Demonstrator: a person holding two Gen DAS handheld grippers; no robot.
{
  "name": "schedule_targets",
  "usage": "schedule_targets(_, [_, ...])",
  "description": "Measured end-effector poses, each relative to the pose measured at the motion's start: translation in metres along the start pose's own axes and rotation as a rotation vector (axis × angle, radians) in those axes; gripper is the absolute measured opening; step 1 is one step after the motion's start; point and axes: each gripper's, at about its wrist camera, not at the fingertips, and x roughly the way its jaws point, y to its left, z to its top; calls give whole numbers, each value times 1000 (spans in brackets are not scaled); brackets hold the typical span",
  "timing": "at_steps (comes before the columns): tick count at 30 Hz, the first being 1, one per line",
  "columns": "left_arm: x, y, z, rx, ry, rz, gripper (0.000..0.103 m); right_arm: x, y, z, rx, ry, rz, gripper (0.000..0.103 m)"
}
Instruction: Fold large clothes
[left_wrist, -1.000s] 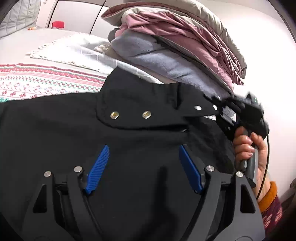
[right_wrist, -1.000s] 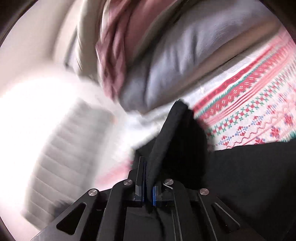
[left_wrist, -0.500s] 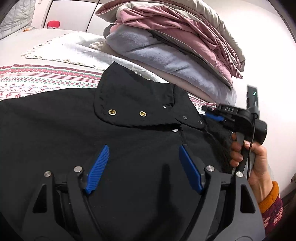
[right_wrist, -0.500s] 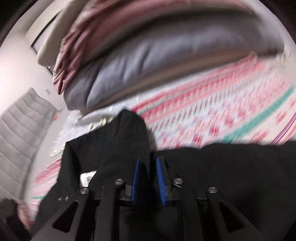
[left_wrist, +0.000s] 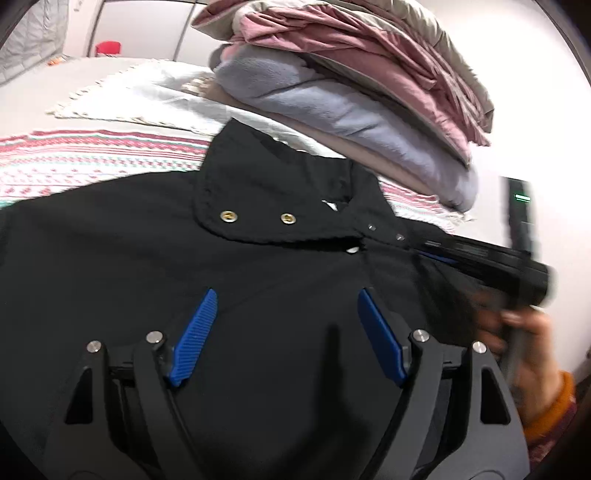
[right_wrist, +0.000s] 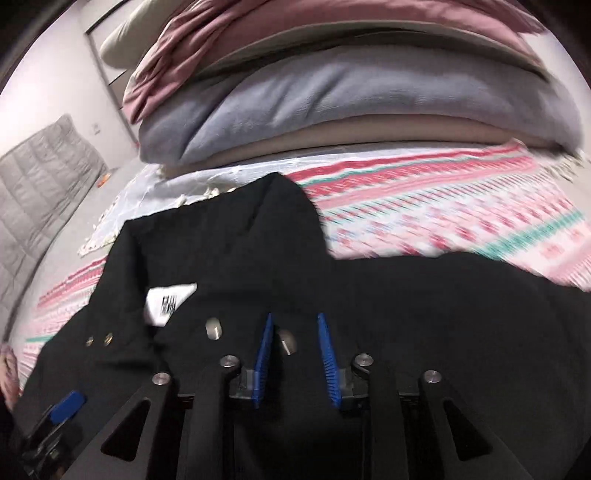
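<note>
A large black jacket (left_wrist: 155, 266) with brass snaps on its collar (left_wrist: 258, 192) lies spread on the patterned bed cover. My left gripper (left_wrist: 286, 295) is open and empty, low over the jacket's chest. My right gripper (right_wrist: 295, 325) is open with a narrow gap, just above the jacket near the collar and the white label (right_wrist: 168, 301); nothing is between its pads. The right gripper also shows in the left wrist view (left_wrist: 436, 254) at the jacket's right edge, held by a hand.
A tall stack of folded blankets (left_wrist: 369, 92), grey, pink and beige, sits right behind the collar; it also shows in the right wrist view (right_wrist: 332, 99). The red and green patterned cover (right_wrist: 461, 221) and a white fringed cloth (left_wrist: 140, 96) lie around the jacket.
My right gripper has let go of the collar flap, which now lies flat, and its jaws have opened wider. The left gripper has stayed open over the jacket.
</note>
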Motion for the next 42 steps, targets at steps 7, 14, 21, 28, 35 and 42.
schedule_targets(7, [-70, -15, -22, 55, 42, 152, 79, -106, -15, -41, -25, -23, 43, 69])
schedule_targets(14, [-164, 14, -58, -53, 98, 212, 79, -181, -4, -86, -47, -15, 25, 71])
schedule_targets(21, [-248, 83, -92, -257, 59, 349, 79, -238, 5, -134, -78, 20, -29, 73])
schedule_targets(28, [-286, 162, -140, -489, -10, 515, 82, -241, 25, -178, -139, 23, 0, 82])
schedule_targets(35, [-296, 230, -162, -711, -104, 454, 82, -209, 43, -195, -241, 82, 0, 82])
schedule_targets(42, [-301, 268, -165, -810, -257, 444, 79, -193, 42, -194, -199, 99, 13, 82])
